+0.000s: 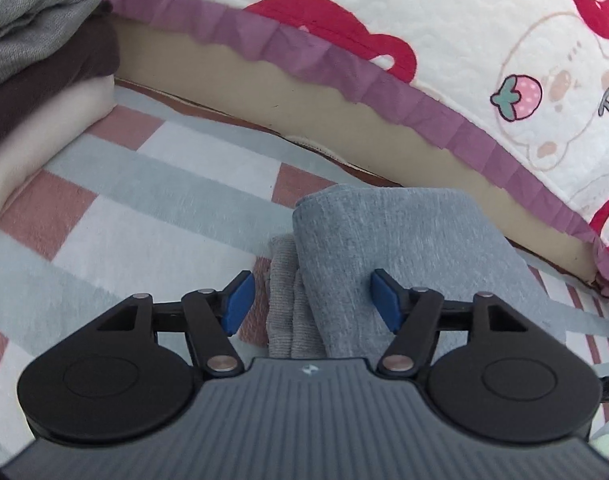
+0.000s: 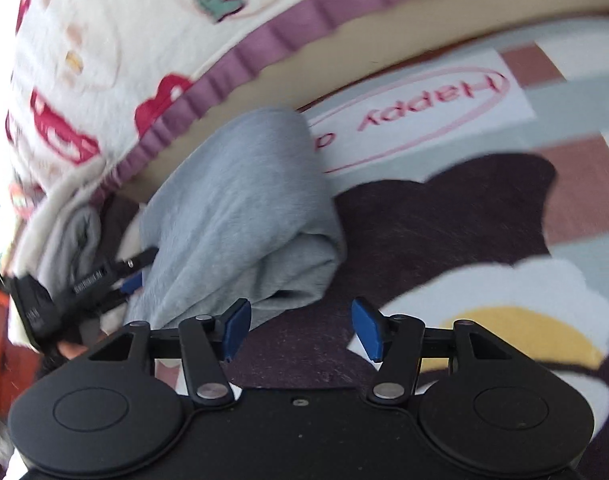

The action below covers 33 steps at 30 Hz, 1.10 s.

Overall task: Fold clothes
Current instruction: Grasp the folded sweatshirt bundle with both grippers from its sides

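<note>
A folded grey garment (image 1: 384, 248) lies on the patterned rug, close to the bed's side. My left gripper (image 1: 310, 300) is open, its blue pads on either side of the garment's near edge, above it. In the right wrist view the same grey garment (image 2: 244, 208) lies folded in a thick bundle; my right gripper (image 2: 300, 328) is open just in front of its near corner, its left pad (image 2: 236, 326) beside the cloth. The left gripper (image 2: 128, 276) shows at the garment's far left side.
A stack of folded clothes (image 1: 32, 60), grey over dark brown over cream, sits at the left. The bed with a cartoon quilt (image 1: 444, 40) and purple frill runs along the back. The rug (image 2: 444, 208) has dark, white and yellow patches.
</note>
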Each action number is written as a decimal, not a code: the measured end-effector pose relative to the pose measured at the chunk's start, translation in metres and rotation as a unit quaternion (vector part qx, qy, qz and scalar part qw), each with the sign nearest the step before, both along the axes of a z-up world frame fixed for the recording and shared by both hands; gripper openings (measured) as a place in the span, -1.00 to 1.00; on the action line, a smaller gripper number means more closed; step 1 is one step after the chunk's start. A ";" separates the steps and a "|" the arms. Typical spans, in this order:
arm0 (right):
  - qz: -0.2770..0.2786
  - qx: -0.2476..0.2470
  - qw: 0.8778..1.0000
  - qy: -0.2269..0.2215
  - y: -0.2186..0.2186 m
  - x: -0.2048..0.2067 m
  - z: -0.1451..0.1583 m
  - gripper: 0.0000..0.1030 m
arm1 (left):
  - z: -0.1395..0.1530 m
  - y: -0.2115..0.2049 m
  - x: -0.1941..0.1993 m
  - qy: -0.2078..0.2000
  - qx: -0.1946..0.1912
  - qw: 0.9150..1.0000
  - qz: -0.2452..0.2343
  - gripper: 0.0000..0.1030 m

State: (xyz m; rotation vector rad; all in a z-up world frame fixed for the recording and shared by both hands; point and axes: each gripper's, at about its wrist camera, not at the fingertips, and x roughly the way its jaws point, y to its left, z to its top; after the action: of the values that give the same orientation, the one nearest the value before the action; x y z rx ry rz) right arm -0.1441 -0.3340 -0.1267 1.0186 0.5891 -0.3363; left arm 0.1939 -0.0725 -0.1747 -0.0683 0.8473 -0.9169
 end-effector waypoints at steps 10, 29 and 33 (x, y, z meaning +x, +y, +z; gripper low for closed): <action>-0.034 0.088 0.992 -0.085 -0.020 0.004 -0.028 0.60 | -0.007 0.007 0.019 0.075 -0.027 0.997 0.000 0.23; -0.021 0.059 0.996 -0.059 -0.026 0.034 -0.033 0.76 | -0.019 0.012 0.025 0.158 -0.046 0.986 -0.012 0.27; -0.035 0.069 0.995 -0.068 -0.026 0.039 -0.037 0.78 | -0.028 0.015 0.032 0.198 -0.059 0.978 -0.008 0.34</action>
State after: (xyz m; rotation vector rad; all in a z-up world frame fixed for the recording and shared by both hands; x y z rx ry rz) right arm -0.1054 -0.3604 -0.1640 1.1880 0.4595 -0.2883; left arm 0.2255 -0.0573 -0.2022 -0.3579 1.1624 -0.9844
